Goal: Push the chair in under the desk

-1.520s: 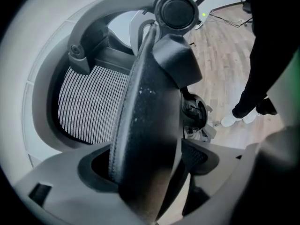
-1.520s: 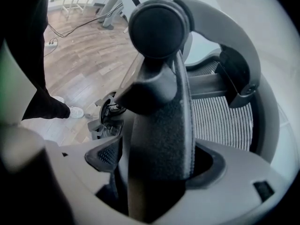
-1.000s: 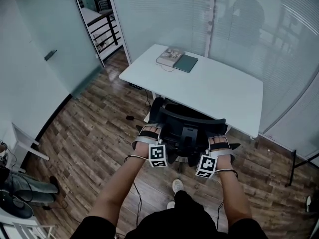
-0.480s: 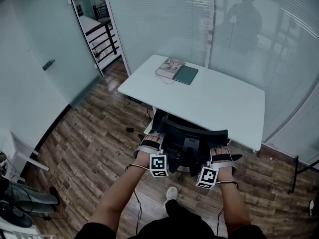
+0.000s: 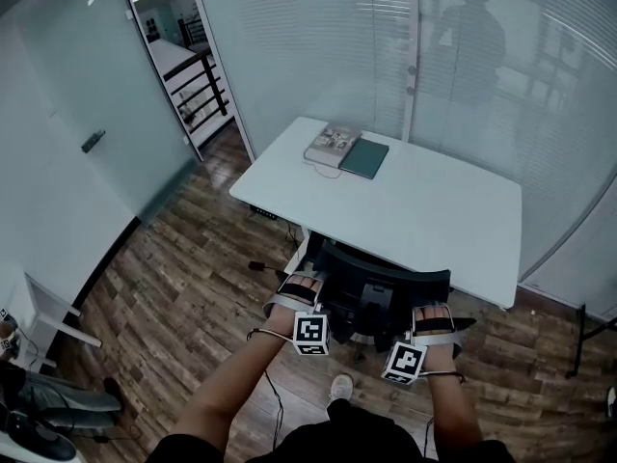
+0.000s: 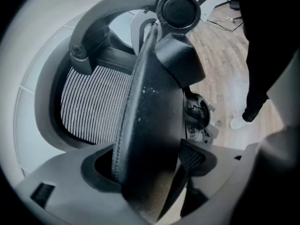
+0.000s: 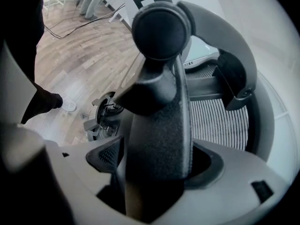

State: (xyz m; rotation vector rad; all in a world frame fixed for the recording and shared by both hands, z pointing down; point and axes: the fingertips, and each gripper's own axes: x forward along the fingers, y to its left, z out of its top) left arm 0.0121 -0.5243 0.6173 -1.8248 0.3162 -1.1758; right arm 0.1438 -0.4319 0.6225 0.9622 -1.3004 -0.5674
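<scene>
The chair (image 5: pixel 381 283) was black, with a curved grey-black frame around a striped mesh back (image 6: pixel 96 102) and a round knob at the top of each side post. It stood at the near long edge of the desk (image 5: pixel 439 210), seat hidden under the white top, and the top rail of its back stood just outside that edge.

There was one chair, one desk and two grippers. Two flat things lay touching at the desk's far left corner: a pale book (image 5: pixel 331 144) and a dark green notebook (image 5: pixel 364 158).

The left gripper (image 5: pixel 302 280) was on the left side of the back; its jaws had just been closing, with the side post between them and the pads against it. The right gripper (image 5: pixel 434 309) was clamped on the right side post in the same way.

The desk's far edge ran close to a glass wall (image 5: pixel 318 46) with blinds. To the desk's left lay open wooden floor (image 5: pixel 183 278), crossed near the desk leg by a black cable (image 5: pixel 260 264). The person's white shoe (image 5: pixel 340 387) was on the floor just behind the chair.
</scene>
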